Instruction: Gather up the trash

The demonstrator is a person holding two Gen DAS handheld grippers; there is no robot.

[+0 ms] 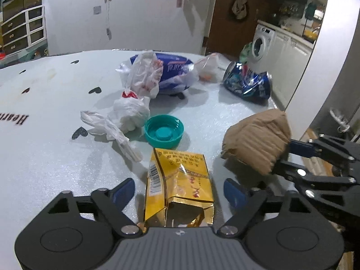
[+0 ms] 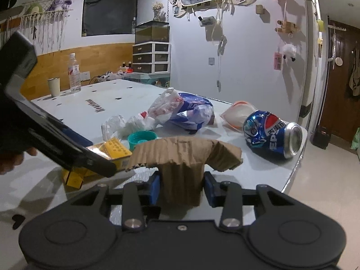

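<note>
A torn yellow packet lies on the white table, between the blue pads of my left gripper. The pads stand open with a gap on each side of the packet. My right gripper is shut on a folded piece of brown cardboard, held just above the table. In the left wrist view the same cardboard shows at the right, with the right gripper behind it. A teal cap, crumpled white plastic and a crushed blue Pepsi can lie further off.
A blue-and-white plastic bag and a small clear bag sit at the far side. The table's right edge runs close by the can. A water bottle and a cup stand at the far end. A hand is at the left.
</note>
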